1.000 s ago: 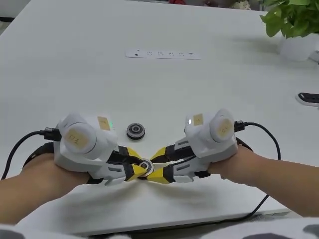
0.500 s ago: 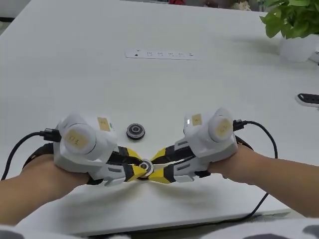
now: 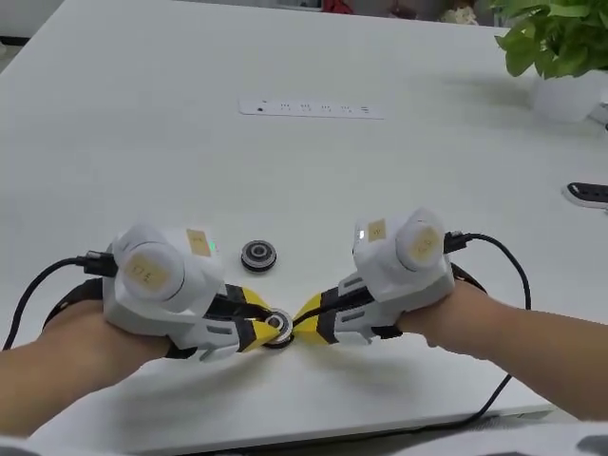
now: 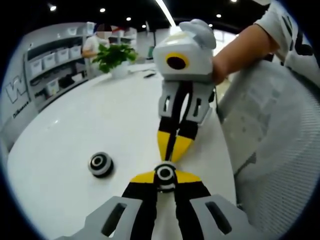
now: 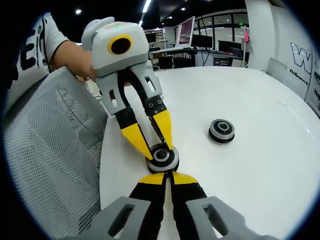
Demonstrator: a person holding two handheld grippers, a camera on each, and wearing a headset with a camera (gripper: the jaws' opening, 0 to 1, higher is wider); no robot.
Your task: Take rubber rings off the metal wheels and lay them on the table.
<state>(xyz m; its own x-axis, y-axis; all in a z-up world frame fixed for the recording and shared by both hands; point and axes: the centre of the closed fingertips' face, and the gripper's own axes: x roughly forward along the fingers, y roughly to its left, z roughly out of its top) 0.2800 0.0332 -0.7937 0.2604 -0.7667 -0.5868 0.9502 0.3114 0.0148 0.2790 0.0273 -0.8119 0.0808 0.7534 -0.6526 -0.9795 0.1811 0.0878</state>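
Left hand-held gripper (image 3: 269, 328) clamps a small black-ringed metal wheel (image 5: 162, 158) near the worktop's (image 3: 380, 171) front edge.
Right hand-held gripper (image 5: 171, 175), jaws together, at its rim; the rubber ring (image 5: 151, 165), probably stretchy, wants pinching there.

Large letter W (image 5: 300, 52) on the wall (image 5: 286, 24), smaller lettering (image 5: 306, 73) beneath it unreadable.

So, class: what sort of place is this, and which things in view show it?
Probably an office-like lab or workshop: a white worktable with a power strip on it, shelves of storage bins along one wall, and computer monitors on desks behind.
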